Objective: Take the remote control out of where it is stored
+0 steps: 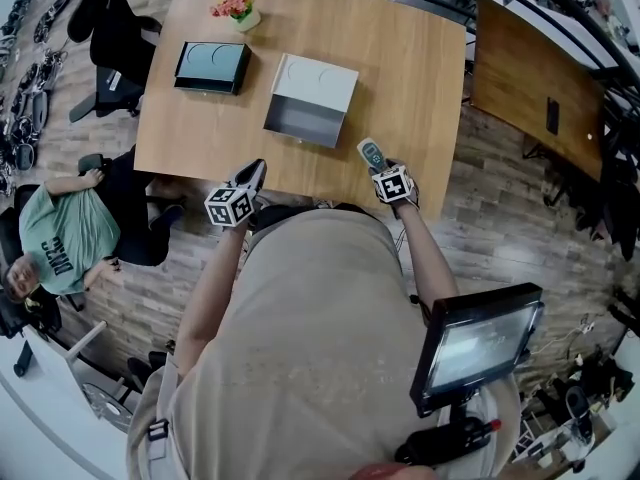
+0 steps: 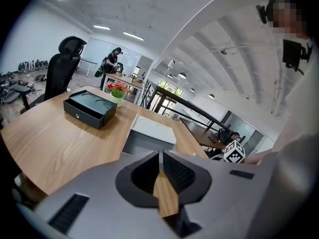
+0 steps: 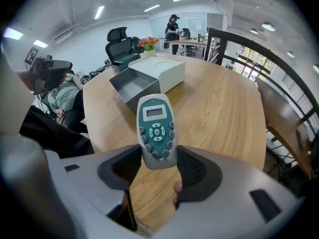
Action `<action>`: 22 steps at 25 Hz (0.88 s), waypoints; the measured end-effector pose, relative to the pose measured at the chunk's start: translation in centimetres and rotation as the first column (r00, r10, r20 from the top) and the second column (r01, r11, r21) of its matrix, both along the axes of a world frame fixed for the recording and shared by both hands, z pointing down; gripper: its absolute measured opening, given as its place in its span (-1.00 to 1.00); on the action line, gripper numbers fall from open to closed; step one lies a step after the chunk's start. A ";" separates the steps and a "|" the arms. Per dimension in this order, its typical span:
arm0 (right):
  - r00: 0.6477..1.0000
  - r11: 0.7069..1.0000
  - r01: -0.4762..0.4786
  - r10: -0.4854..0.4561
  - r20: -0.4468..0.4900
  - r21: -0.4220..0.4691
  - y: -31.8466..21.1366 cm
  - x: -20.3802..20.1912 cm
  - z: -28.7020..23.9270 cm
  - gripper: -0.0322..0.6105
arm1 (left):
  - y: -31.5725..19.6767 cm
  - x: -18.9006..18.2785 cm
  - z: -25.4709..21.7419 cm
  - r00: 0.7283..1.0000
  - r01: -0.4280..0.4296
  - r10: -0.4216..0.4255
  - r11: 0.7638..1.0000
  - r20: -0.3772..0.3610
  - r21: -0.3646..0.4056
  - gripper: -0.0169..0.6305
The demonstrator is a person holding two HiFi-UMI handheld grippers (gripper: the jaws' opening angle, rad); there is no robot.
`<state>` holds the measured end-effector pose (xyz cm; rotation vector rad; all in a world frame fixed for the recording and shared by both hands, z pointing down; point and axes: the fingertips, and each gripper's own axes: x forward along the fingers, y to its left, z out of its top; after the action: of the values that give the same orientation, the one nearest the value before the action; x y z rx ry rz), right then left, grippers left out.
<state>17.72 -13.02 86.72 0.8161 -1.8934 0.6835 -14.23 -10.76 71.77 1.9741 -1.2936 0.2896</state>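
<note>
The grey remote control (image 3: 157, 128) with teal face and buttons stands between the jaws of my right gripper (image 3: 158, 164), which is shut on its lower end. In the head view the remote (image 1: 370, 153) hangs over the table's near edge, in front of the right gripper (image 1: 377, 166). The white storage box (image 1: 318, 86) stands mid-table with its grey drawer (image 1: 303, 121) pulled open toward me; the same box (image 3: 160, 72) shows beyond the remote. My left gripper (image 1: 254, 174) is shut with nothing in it, held at the near edge left of the box; its jaws (image 2: 160, 164) meet.
A black drawer box (image 1: 212, 66) and a pot of pink flowers (image 1: 238, 4) stand at the wooden table's (image 1: 410, 63) far left. A seated person (image 1: 60, 233) and office chairs are left of the table. A second table (image 1: 530, 78) lies to the right.
</note>
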 end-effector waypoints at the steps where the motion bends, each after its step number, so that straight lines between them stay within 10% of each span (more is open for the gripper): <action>1: 1.000 1.000 0.004 -0.004 0.002 -0.001 -0.1 -0.2 0.4 -0.18 | 0.1 -0.1 0.1 1.000 0.003 -0.003 1.000 0.001 -0.002 -0.92; 22: 0.998 0.996 -0.003 -0.002 -0.062 -0.088 -0.8 -1.2 4.4 -0.18 | 0.3 -1.3 2.4 0.999 0.018 -0.015 0.998 0.040 -0.064 -0.92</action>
<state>16.53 -13.85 91.16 0.7731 -1.7949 0.7282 -15.55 -10.43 74.19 1.9112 -1.3088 0.3590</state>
